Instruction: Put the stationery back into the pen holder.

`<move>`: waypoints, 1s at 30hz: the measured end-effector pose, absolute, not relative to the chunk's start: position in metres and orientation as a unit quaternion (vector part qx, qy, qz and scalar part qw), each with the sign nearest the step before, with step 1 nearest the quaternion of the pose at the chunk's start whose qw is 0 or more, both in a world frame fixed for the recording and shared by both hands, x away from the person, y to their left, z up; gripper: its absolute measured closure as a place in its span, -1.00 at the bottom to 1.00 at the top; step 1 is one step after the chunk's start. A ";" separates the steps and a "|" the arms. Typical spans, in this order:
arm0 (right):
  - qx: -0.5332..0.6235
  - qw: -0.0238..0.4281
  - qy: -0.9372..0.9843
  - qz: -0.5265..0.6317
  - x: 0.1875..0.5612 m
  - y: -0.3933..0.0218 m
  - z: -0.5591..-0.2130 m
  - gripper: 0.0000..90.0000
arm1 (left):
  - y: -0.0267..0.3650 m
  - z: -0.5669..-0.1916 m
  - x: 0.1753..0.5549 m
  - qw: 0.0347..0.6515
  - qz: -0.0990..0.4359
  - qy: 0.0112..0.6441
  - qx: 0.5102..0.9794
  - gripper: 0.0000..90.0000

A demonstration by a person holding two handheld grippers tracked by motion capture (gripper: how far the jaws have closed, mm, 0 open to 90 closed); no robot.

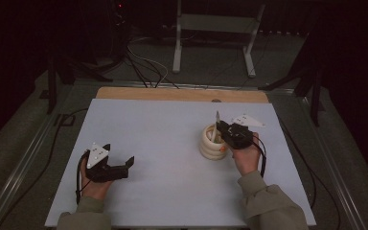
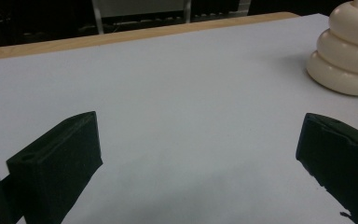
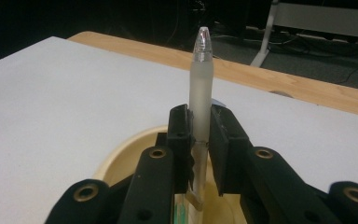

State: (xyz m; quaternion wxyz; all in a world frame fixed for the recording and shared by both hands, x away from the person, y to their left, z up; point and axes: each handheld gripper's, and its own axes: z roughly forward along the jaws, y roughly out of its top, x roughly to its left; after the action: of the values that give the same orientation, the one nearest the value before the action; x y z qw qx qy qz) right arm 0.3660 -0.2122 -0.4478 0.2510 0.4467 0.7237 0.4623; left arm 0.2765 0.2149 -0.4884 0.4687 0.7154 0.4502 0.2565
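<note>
I've got the right gripper (image 3: 199, 140) clamped on the pen (image 3: 200, 88), upright over the cream ringed holder (image 1: 212, 143), left gripper (image 1: 120, 165) wide and idle well left of the holder; next, I reckon, lower straight and release.

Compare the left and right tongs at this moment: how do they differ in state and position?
The left tongs stand open with nothing between the jaws; the right tongs are shut on a pen. The left tongs rest on bare table, apart from the cream ringed holder; the right tongs sit directly over it, pen upright. Both are black and hand-held.
</note>
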 end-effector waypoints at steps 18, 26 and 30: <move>0.443 0.248 0.738 0.444 0.363 -0.211 -0.454 0.77 | 0.215 -0.489 0.277 0.467 0.257 0.450 0.716 -0.99; 0.443 0.244 0.741 0.442 0.363 -0.211 -0.456 0.76 | 0.214 -0.489 0.277 0.467 0.257 0.451 0.716 -0.99; 0.441 0.244 0.742 0.442 0.363 -0.210 -0.456 0.76 | 0.214 -0.489 0.277 0.466 0.257 0.450 0.717 -0.99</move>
State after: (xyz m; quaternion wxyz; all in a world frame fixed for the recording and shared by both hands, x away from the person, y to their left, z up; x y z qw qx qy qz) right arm 0.3628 -0.2100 -0.4562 0.2439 0.4410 0.7419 0.4424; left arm 0.2768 0.2144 -0.4888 0.4663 0.7167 0.4504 0.2568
